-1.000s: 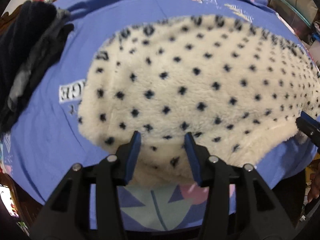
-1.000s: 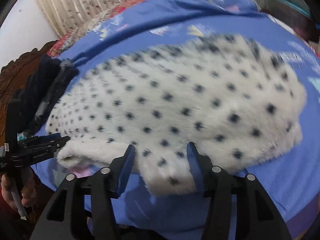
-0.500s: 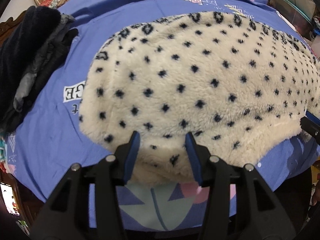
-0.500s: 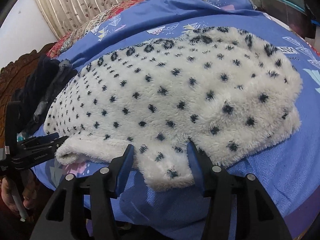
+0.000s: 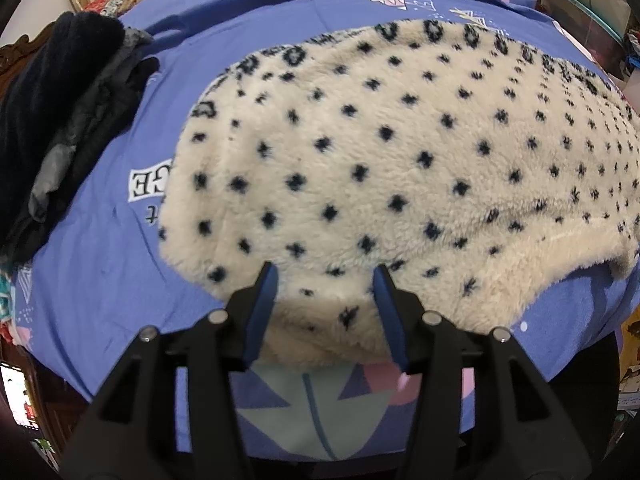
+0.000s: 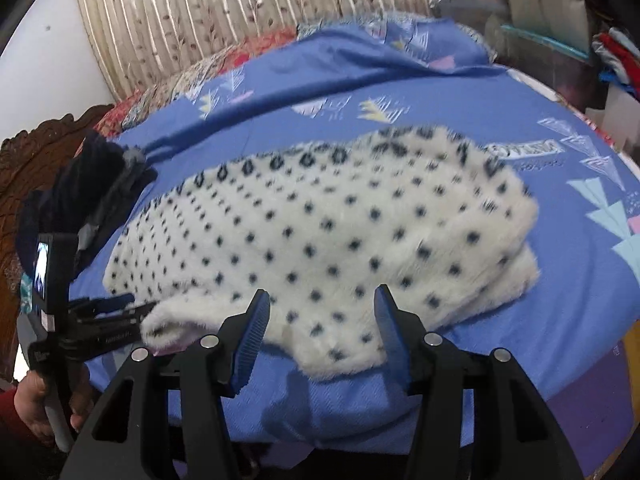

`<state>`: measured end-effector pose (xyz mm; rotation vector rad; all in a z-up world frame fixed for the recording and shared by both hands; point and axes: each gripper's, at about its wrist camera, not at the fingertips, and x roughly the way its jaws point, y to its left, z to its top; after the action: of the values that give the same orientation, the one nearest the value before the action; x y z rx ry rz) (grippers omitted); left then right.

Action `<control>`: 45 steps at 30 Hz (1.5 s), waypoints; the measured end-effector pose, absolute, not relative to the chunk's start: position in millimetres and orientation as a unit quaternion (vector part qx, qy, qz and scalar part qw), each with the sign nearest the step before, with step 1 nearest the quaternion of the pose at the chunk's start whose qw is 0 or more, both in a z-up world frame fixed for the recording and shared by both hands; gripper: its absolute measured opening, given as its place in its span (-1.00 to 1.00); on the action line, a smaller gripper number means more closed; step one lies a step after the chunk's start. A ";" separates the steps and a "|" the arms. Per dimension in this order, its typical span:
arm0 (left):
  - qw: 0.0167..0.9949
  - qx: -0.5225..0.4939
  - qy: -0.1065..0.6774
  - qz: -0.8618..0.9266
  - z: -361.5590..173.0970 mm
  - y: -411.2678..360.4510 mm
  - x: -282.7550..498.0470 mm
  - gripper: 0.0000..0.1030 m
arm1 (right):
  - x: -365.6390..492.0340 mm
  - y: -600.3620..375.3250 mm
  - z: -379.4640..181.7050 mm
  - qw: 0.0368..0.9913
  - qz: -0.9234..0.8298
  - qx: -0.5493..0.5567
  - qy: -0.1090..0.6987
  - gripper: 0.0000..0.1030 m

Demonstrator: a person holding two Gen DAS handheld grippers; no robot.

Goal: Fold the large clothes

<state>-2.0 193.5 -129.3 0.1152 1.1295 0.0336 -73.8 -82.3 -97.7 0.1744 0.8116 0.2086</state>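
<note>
A cream fleece garment with dark spots (image 5: pixel 400 168) lies folded and flat on the blue bedsheet (image 5: pixel 100 264); it also shows in the right wrist view (image 6: pixel 320 232). My left gripper (image 5: pixel 324 276) is open, its fingers standing either side of the garment's near edge without pinching it. My right gripper (image 6: pixel 320 300) is open, just above and in front of the garment's near edge. In the right wrist view the left gripper (image 6: pixel 116 312) sits at the garment's left corner.
A pile of dark clothes (image 5: pixel 60 120) lies at the left of the bed, also in the right wrist view (image 6: pixel 80 200). A carved wooden headboard (image 6: pixel 36 148) and a curtain (image 6: pixel 240 8) stand behind. Storage clutter (image 6: pixel 580 40) is at the far right.
The right gripper has lifted and pulled back from the garment, so more of the bed shows. The left gripper has stayed nearly in place. Both stay open.
</note>
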 end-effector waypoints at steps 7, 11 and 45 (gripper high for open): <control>0.842 0.054 0.536 0.012 -131.9 193.4 -0.8 -0.04 | -52.1 -113.0 -156.7 0.874 0.090 0.140 0.457 0.43; 0.842 0.053 0.537 0.008 -133.6 195.1 0.7 -0.02 | -50.4 -119.0 -158.5 0.873 0.101 0.156 0.452 0.43; 0.850 0.057 0.524 0.011 -136.4 190.1 -3.2 0.01 | -55.4 -128.8 -159.6 0.870 0.152 0.167 0.438 0.78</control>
<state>-3.2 190.1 -136.4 0.1191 1.1037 0.0223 -55.4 -128.8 -159.6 0.3494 0.9161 0.3175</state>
